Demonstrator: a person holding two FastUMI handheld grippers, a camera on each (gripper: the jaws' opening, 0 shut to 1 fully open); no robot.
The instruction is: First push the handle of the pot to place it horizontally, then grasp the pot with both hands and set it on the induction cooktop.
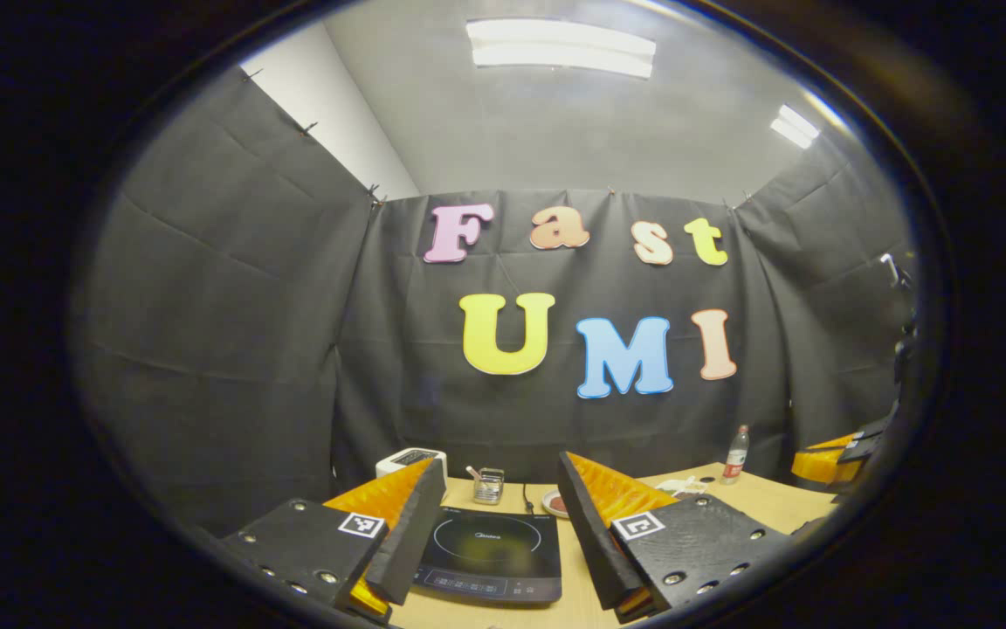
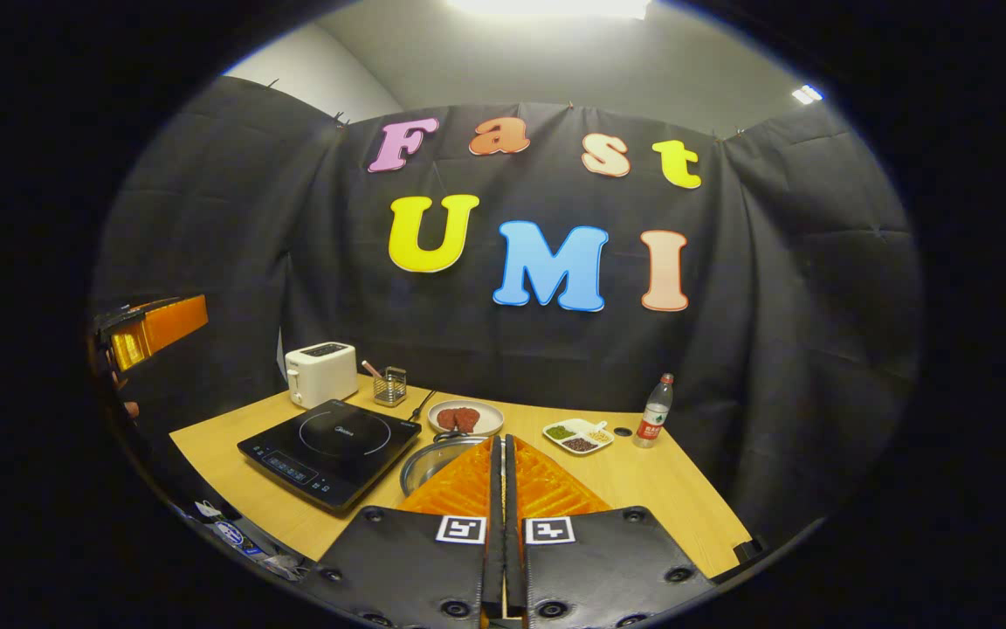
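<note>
Pot (image 2: 435,459): metal, shallow, seen in the right gripper view as a curved steel rim on the wooden table (image 2: 643,489), just right of the induction cooktop (image 2: 328,447) and in front of a plate of reddish food (image 2: 465,418). Most of its body is hidden behind the right gripper (image 2: 503,463), so I cannot tell where the handle points. Judgement: rigid, moderately heavy for two-finger tools, smooth and likely slippery on the wall; the rim and the handle look like the only sound places to pinch, one on each side, and the handle should swing with a light sideways nudge. Right gripper has its fingers pressed together with nothing between them, tips hanging just over the near edge of the pot, whether touching it I cannot tell. Left gripper (image 1: 500,515) stands wide apart, held higher and well back, its fingers framing the cooktop (image 1: 490,552) rather than the pot. Toaster (image 2: 321,373), small wire holder (image 2: 390,385), sectioned dish (image 2: 578,435) and bottle (image 2: 656,411) sit along the far table edge, well apart from the pot. Cooktop surface looks bare and ready.
</note>
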